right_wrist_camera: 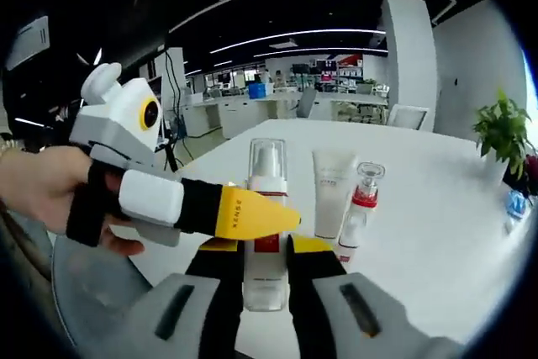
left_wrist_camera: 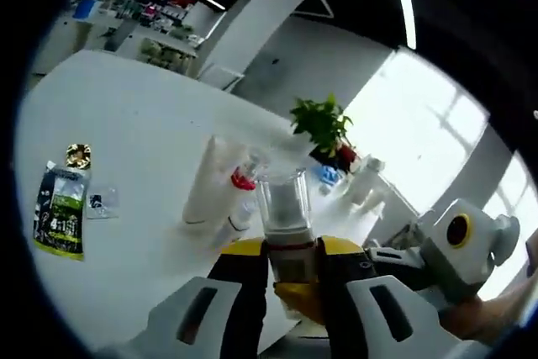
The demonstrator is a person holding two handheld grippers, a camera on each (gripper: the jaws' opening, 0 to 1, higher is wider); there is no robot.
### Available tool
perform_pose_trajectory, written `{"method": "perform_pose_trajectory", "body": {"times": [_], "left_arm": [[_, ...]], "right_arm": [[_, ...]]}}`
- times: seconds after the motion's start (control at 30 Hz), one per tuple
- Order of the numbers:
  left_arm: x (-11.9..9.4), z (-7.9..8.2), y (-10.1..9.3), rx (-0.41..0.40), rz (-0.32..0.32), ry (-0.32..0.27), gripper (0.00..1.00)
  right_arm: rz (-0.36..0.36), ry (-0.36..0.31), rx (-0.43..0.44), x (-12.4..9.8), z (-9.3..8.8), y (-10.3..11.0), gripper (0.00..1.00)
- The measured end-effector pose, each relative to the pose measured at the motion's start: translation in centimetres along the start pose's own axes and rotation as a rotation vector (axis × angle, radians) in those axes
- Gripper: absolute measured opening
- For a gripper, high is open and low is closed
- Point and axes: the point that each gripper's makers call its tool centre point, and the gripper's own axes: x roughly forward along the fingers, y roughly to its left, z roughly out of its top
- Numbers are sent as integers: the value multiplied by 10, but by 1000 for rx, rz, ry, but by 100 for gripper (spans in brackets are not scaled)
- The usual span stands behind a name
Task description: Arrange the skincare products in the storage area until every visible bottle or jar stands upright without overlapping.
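Your right tool (right_wrist_camera: 266,245) is closed on the clear pump bottle (right_wrist_camera: 266,208), jaws on either side of its lower body, bottle upright with its clear cap on top. In the left gripper view, your left tool (left_wrist_camera: 290,262) has its jaws tight against the same pump bottle (left_wrist_camera: 284,208), so both tools grip it at once. In the right gripper view the left tool (right_wrist_camera: 252,212) comes in from the left, yellow tip across the bottle's front, your hand (right_wrist_camera: 50,191) holding it. Just right of the bottle, a white tube (right_wrist_camera: 333,191) stands on its cap, and a small red-collared bottle (right_wrist_camera: 357,208) stands upright beside it, all close on the white bench (right_wrist_camera: 437,233). In the left gripper view, a green sachet (left_wrist_camera: 60,212), a small packet (left_wrist_camera: 102,203) and a gold lid (left_wrist_camera: 78,155) lie well apart to the left. A potted plant (left_wrist_camera: 324,128) sits farther back.
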Motion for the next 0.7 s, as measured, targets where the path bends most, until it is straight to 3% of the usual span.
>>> {"method": "perform_pose_trajectory", "body": {"times": [0.13,0.2,0.27,0.37,0.47,0.6,0.7], "left_arm": [[-5,7,-7,12,-21,3,18],[-7,13,-14,54,-54,8,18],[-10,17,-19,124,-71,24,17],[-14,23,-39,199,-153,40,17],[-19,26,-50,236,-212,55,17],[-31,29,-70,247,-338,78,17],[-36,29,-82,267,-406,93,17]], "right_arm": [[65,-58,105,-3,10,7,19],[103,-108,159,-8,18,7,19],[174,-141,212,-11,23,11,20],[304,-204,278,-20,35,13,22],[433,-230,266,-30,44,18,23],[626,-254,266,-51,55,26,23],[711,-256,241,-59,61,30,22]]}}
